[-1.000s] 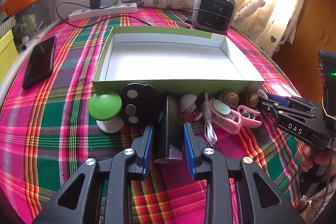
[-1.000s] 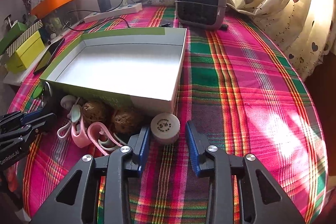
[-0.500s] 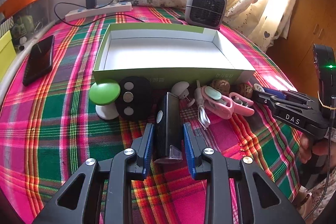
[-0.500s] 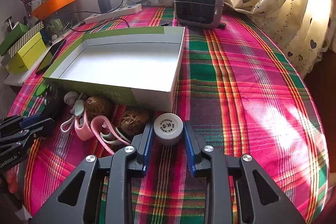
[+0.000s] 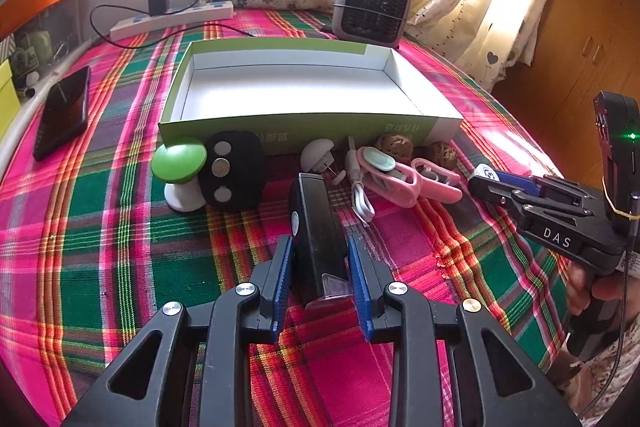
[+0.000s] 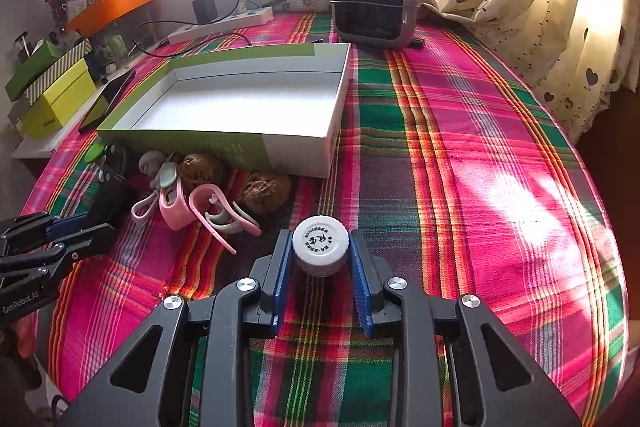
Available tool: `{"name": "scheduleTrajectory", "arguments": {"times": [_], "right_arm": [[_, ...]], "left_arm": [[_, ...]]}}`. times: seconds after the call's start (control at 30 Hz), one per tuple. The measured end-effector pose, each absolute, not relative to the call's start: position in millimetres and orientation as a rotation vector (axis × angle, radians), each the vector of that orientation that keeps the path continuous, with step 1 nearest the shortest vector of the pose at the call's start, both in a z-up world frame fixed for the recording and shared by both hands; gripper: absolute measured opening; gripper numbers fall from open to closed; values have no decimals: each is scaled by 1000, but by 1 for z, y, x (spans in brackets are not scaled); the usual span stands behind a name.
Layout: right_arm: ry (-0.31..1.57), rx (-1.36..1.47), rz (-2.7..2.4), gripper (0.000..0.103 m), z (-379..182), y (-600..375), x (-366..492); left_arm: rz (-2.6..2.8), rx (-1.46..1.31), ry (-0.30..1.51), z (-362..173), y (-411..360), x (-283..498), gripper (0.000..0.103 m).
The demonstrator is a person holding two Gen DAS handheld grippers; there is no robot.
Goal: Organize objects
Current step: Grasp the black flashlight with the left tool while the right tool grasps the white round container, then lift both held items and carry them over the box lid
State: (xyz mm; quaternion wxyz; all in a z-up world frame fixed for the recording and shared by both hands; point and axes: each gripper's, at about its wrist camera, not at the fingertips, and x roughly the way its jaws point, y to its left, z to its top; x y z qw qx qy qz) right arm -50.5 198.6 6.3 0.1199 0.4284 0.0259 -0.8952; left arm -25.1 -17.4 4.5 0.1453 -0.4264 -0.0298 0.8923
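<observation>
My left gripper [image 5: 320,251] is shut on a black box-shaped device [image 5: 318,231] and holds it above the plaid cloth. My right gripper [image 6: 320,247] is shut on a small white round jar [image 6: 320,243]. An open green-and-white box [image 5: 304,127] [image 6: 224,143] stands ahead, empty. Along its front lie a green mushroom lamp [image 5: 179,163], a black round-cornered pad [image 5: 232,175], a white plug [image 5: 318,157], a white cable [image 5: 360,203], pink clips [image 5: 404,179] [image 6: 208,203] and two brown balls [image 6: 264,187]. The right gripper also shows in the left wrist view [image 5: 500,187].
A grey fan heater [image 6: 376,3] stands behind the box. A power strip with charger [image 5: 172,15] lies at the back. A black phone [image 5: 62,111] lies left. Yellow and green boxes [image 6: 52,91] stand at the far left. Curtains [image 6: 560,19] hang on the right.
Both grippers closed on their objects and drew back and up from the box. The black device and the white jar came away with them.
</observation>
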Motion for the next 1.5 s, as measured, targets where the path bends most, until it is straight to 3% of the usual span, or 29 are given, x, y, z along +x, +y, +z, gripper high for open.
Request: {"name": "scheduleTrajectory", "arguments": {"times": [0.37,0.57,1.07,1.27,1.5], "right_arm": [[90,1225,-2624,29,5,197,-47],[124,1219,-2613,43,4,190,-49],[110,1216,-2611,42,5,193,-49],[104,1217,-2629,30,5,197,-49],[102,1215,-2630,29,5,198,-49]], "left_arm": [[2599,-1224,-43,3,-12,-37,27],[2612,-1216,-41,3,-11,-37,27],[2610,-1239,-48,5,-13,-34,26],[2619,-1237,-48,4,-14,-32,22],[2625,-1237,-42,4,-14,-31,22]]}}
